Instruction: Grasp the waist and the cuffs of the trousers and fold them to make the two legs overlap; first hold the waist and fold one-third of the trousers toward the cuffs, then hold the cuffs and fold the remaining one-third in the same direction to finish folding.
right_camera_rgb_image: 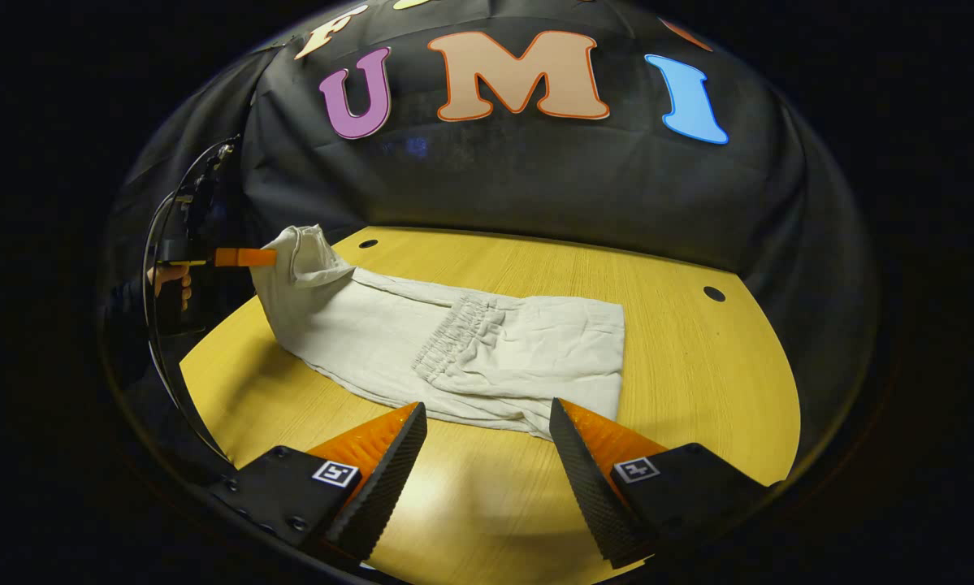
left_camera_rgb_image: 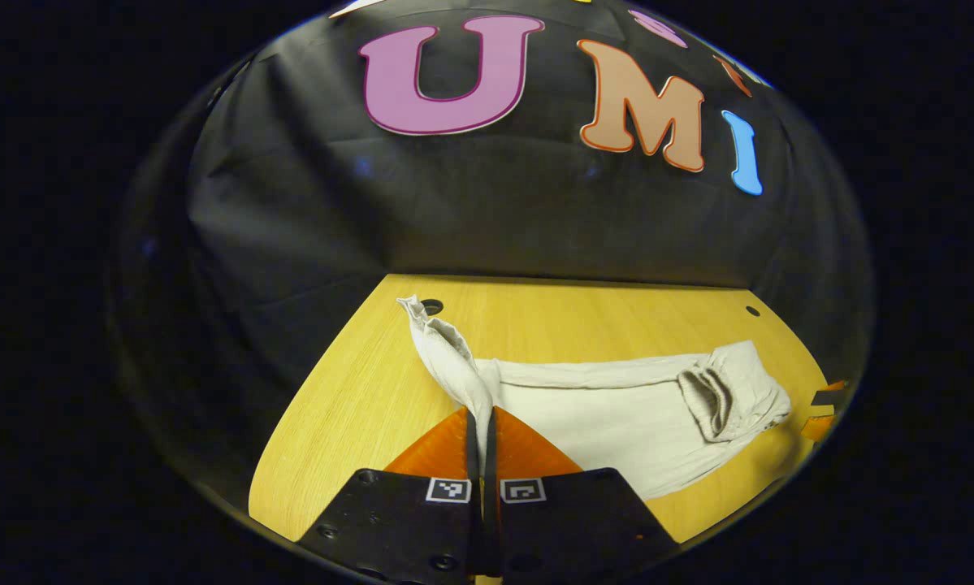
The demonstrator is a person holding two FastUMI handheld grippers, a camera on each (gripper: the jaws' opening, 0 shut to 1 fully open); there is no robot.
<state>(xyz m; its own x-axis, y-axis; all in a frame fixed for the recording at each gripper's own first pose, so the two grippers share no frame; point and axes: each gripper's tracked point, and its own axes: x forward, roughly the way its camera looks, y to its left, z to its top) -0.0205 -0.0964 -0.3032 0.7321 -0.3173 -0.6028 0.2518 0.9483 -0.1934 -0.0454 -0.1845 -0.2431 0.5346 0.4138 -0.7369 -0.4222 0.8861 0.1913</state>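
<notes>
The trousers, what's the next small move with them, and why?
Probably carry the left gripper across toward the folded waist. It is shut on the cuff end of the trousers, lifted off the table, while the waist third already lies folded over. The right gripper hangs open, holding nothing.

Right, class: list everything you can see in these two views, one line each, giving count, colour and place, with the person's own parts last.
trousers: one, off-white, lying across the table, waist already folded over, cuff end lifted at the left gripper.
table: one, yellow wood, with dark round holes near the far edge.
left gripper: one, fingers shut on the trousers' cuff end, raised above the table.
right gripper: one, fingers apart, just short of the trousers' near edge.
hand: one, holding the left gripper, in the right gripper view.
</notes>
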